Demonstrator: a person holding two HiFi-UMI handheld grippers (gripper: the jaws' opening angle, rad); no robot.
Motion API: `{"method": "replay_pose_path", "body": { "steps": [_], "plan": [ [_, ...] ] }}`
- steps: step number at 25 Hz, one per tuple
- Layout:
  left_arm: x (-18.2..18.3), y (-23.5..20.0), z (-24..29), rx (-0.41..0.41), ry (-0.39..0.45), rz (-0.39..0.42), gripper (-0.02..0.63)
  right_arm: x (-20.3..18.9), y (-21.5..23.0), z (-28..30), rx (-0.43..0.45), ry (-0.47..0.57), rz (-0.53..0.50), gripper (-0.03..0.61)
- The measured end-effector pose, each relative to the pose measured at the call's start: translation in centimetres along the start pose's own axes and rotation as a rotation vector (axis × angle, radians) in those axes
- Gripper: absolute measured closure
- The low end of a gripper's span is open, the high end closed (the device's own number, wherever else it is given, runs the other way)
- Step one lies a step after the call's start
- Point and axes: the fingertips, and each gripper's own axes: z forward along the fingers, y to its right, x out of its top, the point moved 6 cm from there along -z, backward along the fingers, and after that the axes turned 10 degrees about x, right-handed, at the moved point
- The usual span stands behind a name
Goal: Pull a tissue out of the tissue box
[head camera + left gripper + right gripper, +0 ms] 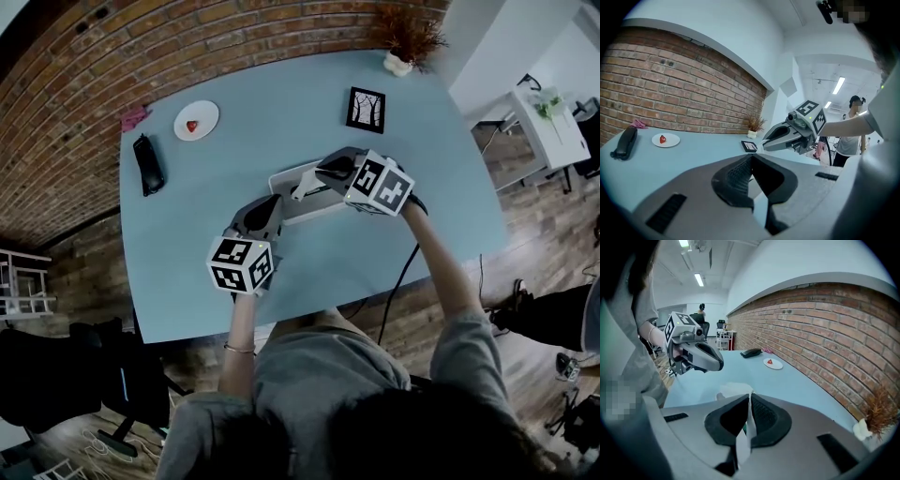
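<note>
A white tissue box (287,180) lies flat near the middle of the pale blue table (281,103). My right gripper (321,174) hovers over the box, shut on a white tissue (749,420) that runs as a thin strip between its pads. More crumpled tissue (734,389) shows just beyond its jaws. My left gripper (274,206) is at the box's near left side; its jaws meet at the tips (751,157) and I see nothing between them. In the left gripper view the right gripper (765,140) hangs ahead above the table.
A black handset (148,164), a white plate (196,120) holding a red piece and a pink object (134,117) sit at the far left. A framed picture (366,109) and a potted dry plant (405,42) stand at the back right. A brick wall borders the table.
</note>
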Motion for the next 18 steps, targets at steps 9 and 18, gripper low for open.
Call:
{"method": "replay_pose_path", "body": {
  "steps": [9,18],
  "plan": [
    [1.5,1.0,-1.1,-0.025,0.043,0.03,0.611,0.7,-1.2,-2.0,-0.069,0.037,-0.004,0.577],
    [2.2,1.6,-2.1,-0.031,0.069,0.049,0.611,0.8,-2.3,-3.2,-0.115,0.065,-0.002,0.577]
  ]
}}
